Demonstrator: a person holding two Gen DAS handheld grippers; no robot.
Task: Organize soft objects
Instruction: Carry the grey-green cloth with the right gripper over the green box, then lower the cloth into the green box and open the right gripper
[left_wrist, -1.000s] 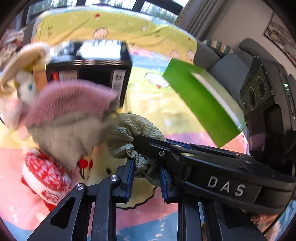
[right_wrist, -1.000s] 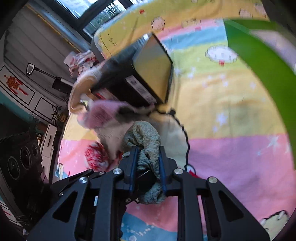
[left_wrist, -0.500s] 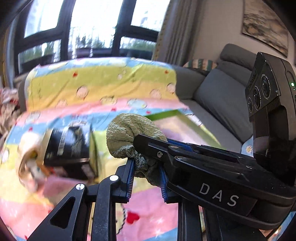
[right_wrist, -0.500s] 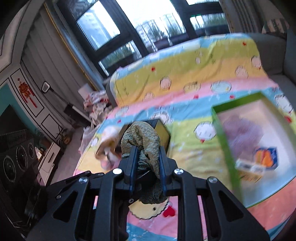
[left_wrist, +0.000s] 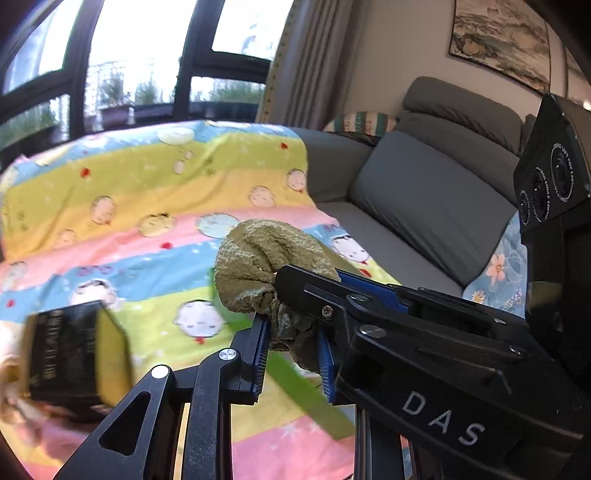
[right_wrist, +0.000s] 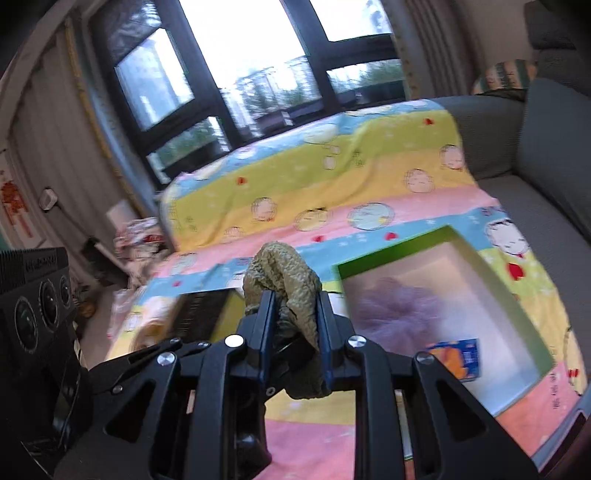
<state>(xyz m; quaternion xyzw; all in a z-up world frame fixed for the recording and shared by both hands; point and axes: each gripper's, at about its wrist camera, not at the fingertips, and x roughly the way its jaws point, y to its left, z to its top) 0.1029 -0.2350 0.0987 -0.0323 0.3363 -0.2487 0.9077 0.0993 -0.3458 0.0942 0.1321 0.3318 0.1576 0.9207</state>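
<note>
Both grippers are shut on one crumpled olive-green cloth (left_wrist: 266, 258), held up in the air above the bed. My left gripper (left_wrist: 291, 347) pinches its lower part, and my right gripper (right_wrist: 293, 328) pinches the same cloth (right_wrist: 284, 273) from the other side. In the left wrist view the right gripper's black body crosses in front from the right. A green-rimmed box (right_wrist: 517, 295) lies on the bed to the right; a purple fluffy thing (right_wrist: 391, 306) and a small blue and orange pack (right_wrist: 456, 356) lie in it.
A black box (left_wrist: 70, 354) sits on the striped cartoon blanket (left_wrist: 147, 184) at the left, with pale soft toys (left_wrist: 14, 410) partly hidden beside it. A grey sofa (left_wrist: 424, 192) runs along the right. Windows stand behind the bed.
Both grippers have lifted the green cloth up and away from the pile of soft toys and the black box, and both views now look higher and more to the right, over the green box.
</note>
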